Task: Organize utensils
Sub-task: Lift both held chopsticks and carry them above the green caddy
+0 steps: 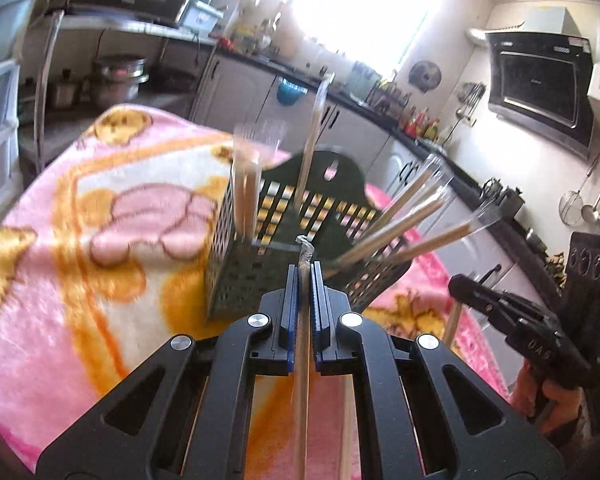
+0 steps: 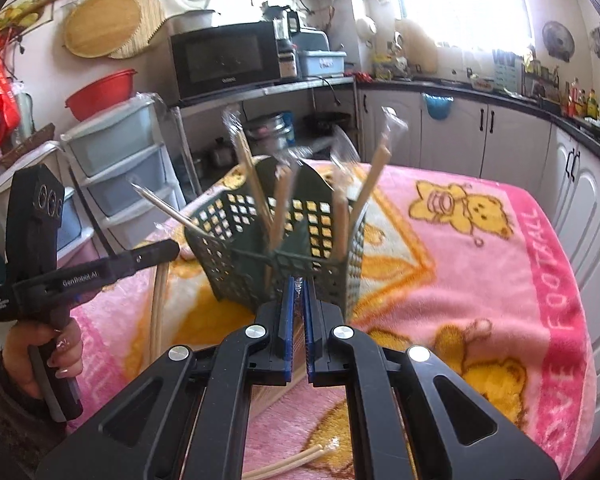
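Left wrist view: left hand-held gripper (image 1: 304,280) clamped on wrapped chopsticks (image 1: 301,360); right hand-held gripper (image 2: 298,292) likewise pinching a wrapped pair. Directly ahead, dark perforated plastic utensil basket (image 1: 236,280), bristling with wrapped chopsticks, on fluffy pink blanket-covered surface (image 2: 460,264).

A pink blanket (image 2: 480,280) with yellow bear prints covers the counter. On it stands a dark green perforated basket (image 2: 236,264), and a pair of loose pale chopsticks (image 2: 296,462) lies at the near edge.
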`<move>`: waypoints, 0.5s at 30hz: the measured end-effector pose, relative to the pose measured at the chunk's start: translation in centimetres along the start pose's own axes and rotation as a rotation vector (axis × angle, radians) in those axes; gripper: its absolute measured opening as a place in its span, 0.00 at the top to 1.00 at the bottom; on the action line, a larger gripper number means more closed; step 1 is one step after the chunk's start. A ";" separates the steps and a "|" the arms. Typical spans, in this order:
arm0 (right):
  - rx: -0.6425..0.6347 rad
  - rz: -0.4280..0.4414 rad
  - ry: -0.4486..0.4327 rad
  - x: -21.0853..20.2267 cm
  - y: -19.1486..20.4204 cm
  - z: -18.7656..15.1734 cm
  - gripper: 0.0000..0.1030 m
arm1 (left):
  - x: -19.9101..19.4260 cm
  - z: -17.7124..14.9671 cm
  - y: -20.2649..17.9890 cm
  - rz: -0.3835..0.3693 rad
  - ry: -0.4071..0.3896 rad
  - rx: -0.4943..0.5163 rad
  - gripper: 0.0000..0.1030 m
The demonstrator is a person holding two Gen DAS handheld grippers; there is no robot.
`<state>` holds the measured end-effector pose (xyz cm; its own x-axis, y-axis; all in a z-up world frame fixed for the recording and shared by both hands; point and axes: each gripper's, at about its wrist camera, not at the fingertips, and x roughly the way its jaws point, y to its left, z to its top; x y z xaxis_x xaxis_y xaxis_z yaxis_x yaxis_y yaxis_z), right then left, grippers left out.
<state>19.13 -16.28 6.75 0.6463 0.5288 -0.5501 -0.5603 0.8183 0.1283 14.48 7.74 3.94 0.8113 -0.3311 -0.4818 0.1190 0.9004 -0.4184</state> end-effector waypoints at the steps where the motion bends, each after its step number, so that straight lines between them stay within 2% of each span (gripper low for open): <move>1: -0.003 0.002 -0.006 -0.2 0.2 0.1 0.96 | -0.2 0.2 -0.5 -0.003 -0.010 0.002 0.97; 15: -0.056 0.023 -0.093 -3.0 2.0 2.2 0.97 | -3.7 3.1 -3.5 -0.054 -0.141 0.055 0.97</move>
<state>17.16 -15.71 10.47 0.6770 0.5682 -0.4679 -0.6020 0.7932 0.0922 12.80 6.69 9.57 0.8745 -0.3405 -0.3454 0.1929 0.8975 -0.3965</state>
